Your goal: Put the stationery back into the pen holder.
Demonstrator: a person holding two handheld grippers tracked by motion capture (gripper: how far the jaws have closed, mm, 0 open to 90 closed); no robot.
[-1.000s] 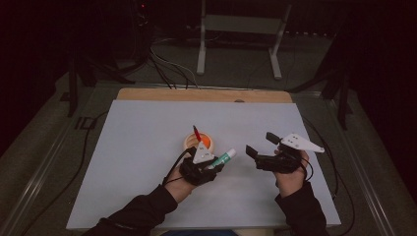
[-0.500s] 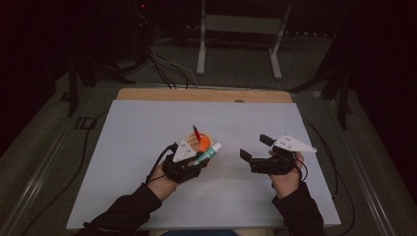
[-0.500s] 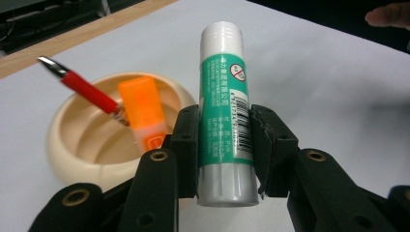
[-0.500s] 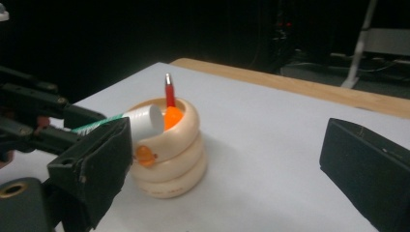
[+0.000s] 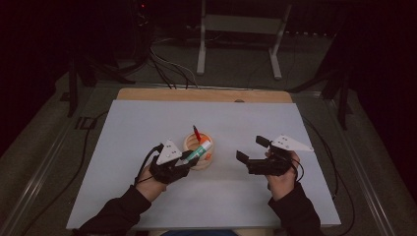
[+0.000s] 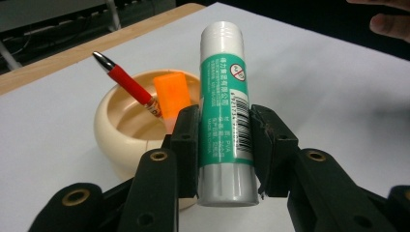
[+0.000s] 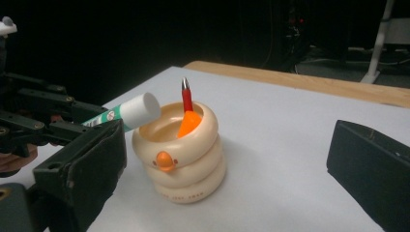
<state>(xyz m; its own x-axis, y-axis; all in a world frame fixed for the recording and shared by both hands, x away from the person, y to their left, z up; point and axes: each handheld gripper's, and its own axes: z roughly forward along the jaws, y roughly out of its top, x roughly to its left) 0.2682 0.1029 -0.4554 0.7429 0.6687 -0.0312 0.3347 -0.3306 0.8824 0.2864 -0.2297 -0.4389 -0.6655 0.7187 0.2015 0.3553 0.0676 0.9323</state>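
Note:
A cream ringed holder [image 5: 196, 156] with a duck face [image 7: 165, 161] stands mid-table. Inside it are a red pen [image 6: 126, 85] and an orange piece [image 6: 171, 96]. My left gripper [image 6: 225, 147] is shut on a green-and-white glue stick [image 6: 225, 114], whose white cap end [image 7: 140, 108] tilts over the holder's rim. In the high view the glue stick [image 5: 198, 149] lies across the holder's near edge, with the left gripper [image 5: 184, 161] just left of it. My right gripper [image 5: 252, 151] hovers to the right of the holder, open, nothing between its black pads [image 7: 374, 166].
The white table sheet [image 5: 137, 128] has a wooden strip [image 5: 204, 95] along its far edge. Cables [image 5: 167, 64] and a white stand [image 5: 241, 29] lie on the dark floor beyond. Open sheet surrounds the holder on all sides.
My left gripper has carried the glue stick leftward and slightly up, bringing its cap over the holder's rim. The right gripper has shifted slightly left.

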